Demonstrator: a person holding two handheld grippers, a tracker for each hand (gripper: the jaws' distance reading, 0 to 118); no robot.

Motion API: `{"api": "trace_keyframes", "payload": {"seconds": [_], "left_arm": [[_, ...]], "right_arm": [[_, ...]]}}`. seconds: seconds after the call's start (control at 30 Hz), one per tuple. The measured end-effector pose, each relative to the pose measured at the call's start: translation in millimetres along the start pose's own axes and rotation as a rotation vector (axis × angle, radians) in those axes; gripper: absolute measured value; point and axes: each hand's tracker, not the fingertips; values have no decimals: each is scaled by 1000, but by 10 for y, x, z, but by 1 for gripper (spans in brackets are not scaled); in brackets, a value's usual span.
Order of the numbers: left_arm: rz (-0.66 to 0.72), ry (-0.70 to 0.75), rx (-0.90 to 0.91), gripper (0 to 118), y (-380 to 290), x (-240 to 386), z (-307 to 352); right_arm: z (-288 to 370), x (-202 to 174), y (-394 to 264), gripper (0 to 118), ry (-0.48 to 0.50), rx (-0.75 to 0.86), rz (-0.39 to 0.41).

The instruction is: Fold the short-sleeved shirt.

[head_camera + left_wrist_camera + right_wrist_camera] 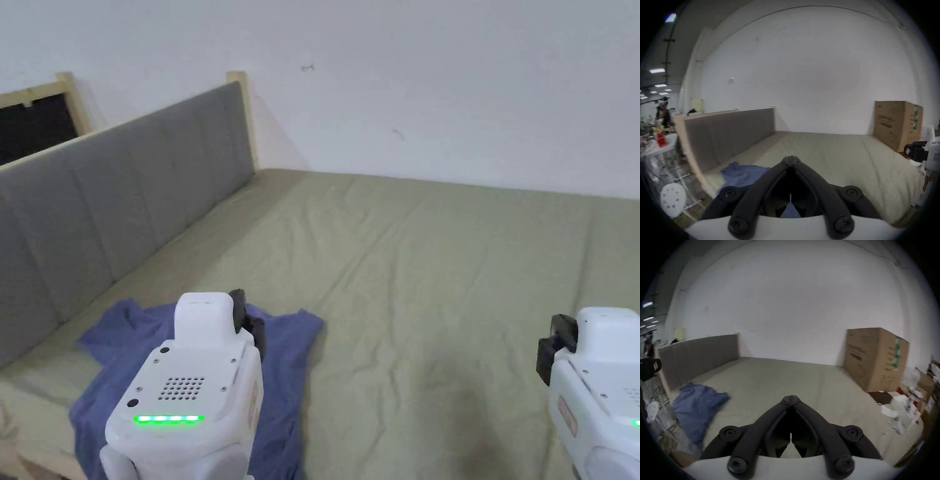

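Note:
A blue short-sleeved shirt (125, 356) lies crumpled at the near left corner of the bed, close to the headboard; it also shows as the shirt (743, 174) in the left gripper view and the shirt (695, 405) in the right gripper view. My left gripper (250, 319) hovers above the shirt, and its jaws (791, 158) meet at the tips with nothing between them. My right gripper (553, 347) is held over bare sheet far to the right of the shirt, its tips (791, 397) closed together and empty.
The bed is covered by an olive-green sheet (437, 281). A grey padded headboard (112, 194) runs along the left, a white wall behind. A large cardboard box (875, 358) stands at the bed's far right, with clutter (907, 402) on the floor beside it.

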Motion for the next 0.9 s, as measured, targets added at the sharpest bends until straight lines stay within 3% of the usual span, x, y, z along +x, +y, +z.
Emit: {"api": "trace_keyframes", "payload": {"seconds": [0.13,0.3,0.53,0.67,0.77,0.8,0.83,0.87,0.9], "left_arm": [[-70,189,-9,0,-88,-641,281],[-27,270,-68,0,-247,-1092,381],[27,171,-207,0,-511,-1086,-302],[38,39,-353,0,-676,-943,-1183],[125,-32,-516,0,-927,-880,-1996],[179,-63,-588,7,-1028,-896,-2243],[204,-58,-652,35,-1128,-864,-2468],[211,-61,-722,82,-1234,-866,-2676],[209,-63,-797,118,-1351,-859,-2863]], "right_arm": [[-61,-869,159,0,234,16,37],[-30,-1479,230,0,381,31,78],[-347,-1416,83,0,398,-22,133],[-705,-1205,-86,0,357,-83,133],[-1008,-1053,-271,0,342,-155,112],[-1093,-1013,-336,0,335,-175,115],[-1168,-974,-400,0,329,-197,116],[-1235,-939,-459,0,333,-217,114],[-1295,-909,-526,0,328,-232,107]]}}
